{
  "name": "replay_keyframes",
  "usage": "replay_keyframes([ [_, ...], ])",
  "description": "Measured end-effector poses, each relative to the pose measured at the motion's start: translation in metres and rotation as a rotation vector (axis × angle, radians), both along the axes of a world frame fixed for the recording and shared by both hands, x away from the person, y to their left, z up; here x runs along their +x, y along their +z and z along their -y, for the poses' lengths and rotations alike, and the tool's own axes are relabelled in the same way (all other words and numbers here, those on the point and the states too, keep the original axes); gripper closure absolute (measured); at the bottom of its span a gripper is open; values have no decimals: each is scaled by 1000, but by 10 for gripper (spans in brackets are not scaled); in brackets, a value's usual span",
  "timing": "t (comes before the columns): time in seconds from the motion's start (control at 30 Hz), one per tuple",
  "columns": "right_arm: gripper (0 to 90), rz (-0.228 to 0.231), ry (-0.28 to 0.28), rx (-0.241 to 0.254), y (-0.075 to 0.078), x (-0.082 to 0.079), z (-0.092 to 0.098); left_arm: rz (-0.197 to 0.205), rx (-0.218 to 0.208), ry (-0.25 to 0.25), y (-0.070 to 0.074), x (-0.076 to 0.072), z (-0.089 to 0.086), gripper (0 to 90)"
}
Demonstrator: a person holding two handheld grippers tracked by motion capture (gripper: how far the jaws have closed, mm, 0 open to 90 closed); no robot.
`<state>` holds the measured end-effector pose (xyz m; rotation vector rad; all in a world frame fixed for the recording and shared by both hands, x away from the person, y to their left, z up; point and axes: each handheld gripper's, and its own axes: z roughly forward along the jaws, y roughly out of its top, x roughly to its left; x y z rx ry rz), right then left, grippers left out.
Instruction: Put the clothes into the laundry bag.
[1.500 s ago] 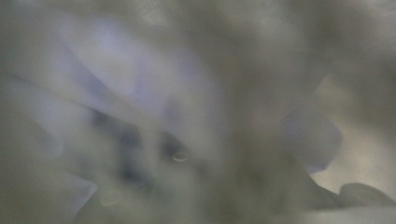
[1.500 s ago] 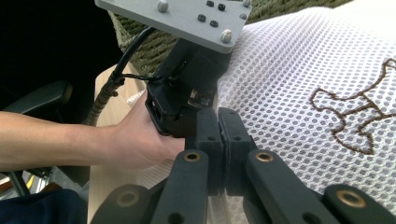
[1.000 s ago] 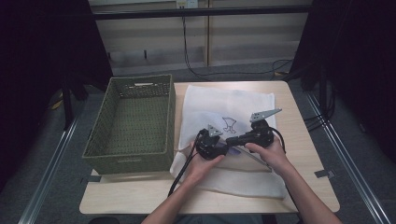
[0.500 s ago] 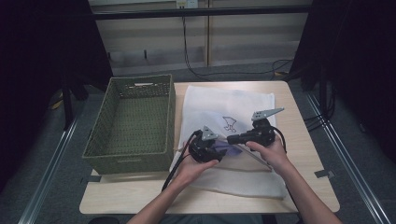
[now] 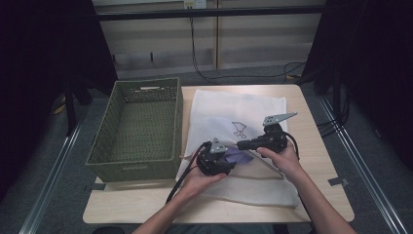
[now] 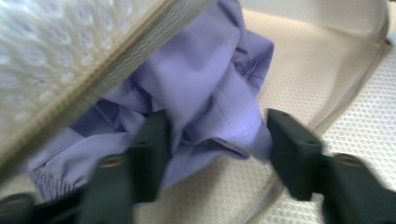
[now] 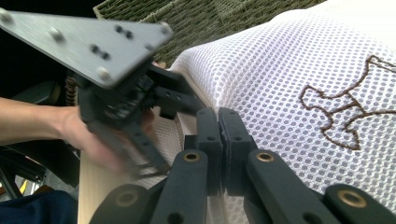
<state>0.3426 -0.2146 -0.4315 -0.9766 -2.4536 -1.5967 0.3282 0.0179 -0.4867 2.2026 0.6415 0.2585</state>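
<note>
A white mesh bag with a brown embroidered figure lies flat on the table. My right gripper is shut on the rim of its mouth and holds it lifted, also seen from above. A purple cloth lies bunched in that mouth, under the raised mesh flap. My left gripper has its jaws on either side of a fold of the cloth; they have just been closing and the pads touch it. From above, the left gripper sits at the bag's near left edge beside the purple cloth.
A green woven basket stands empty to the left of the bag, close to my left hand. The wooden table ends just right of the bag. Cables trail from both grippers toward the near edge.
My left hand has shifted slightly at the bag's mouth, first a little away and then back toward the near edge. The right hand has stayed where it was, still gripping the rim.
</note>
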Motion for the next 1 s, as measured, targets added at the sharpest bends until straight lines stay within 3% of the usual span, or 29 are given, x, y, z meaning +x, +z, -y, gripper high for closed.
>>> replay_keyframes([
  [0.03,885,0,0,0,0,0,0,0,0,0,0,0,0,646],
  [0.07,885,1,1,-2,0,0,0,-15,-1,14,-2,2,0,646],
  [0.13,886,4,-3,-3,1,-1,0,-1,18,30,-3,6,0,808],
  [0.17,886,7,0,-7,2,-1,-1,-22,-9,64,-4,10,1,861],
  [0.33,887,14,9,-20,2,-3,-5,-9,-19,155,-2,19,9,873],
  [0.43,887,20,12,-24,3,-3,-6,9,-8,170,-2,21,14,874],
  [0.5,887,21,16,-21,4,-5,-7,11,-75,250,1,24,20,875],
  [0.6,888,27,26,-19,5,-6,-8,6,-104,257,6,29,21,876],
  [0.63,889,24,28,-17,5,-6,-8,48,-100,272,8,29,21,876],
  [0.7,890,27,41,-20,5,-6,-9,34,-121,294,4,30,23,876],
  [0.73,890,25,44,-23,4,-6,-10,44,-95,295,2,31,23,876],
  [0.77,890,22,45,-25,3,-6,-11,44,-95,295,2,31,23,875],
  [0.8,890,18,48,-27,3,-6,-11,45,-71,307,-3,31,25,873],
  [0.83,890,19,51,-31,2,-6,-12,69,-32,289,-3,32,24,867],
  [0.93,890,15,51,-33,0,-6,-12,34,-53,290,-4,33,25,819],
  [1.0,890,12,50,-31,-1,-5,-12,21,-33,273,-4,33,23,774],
])
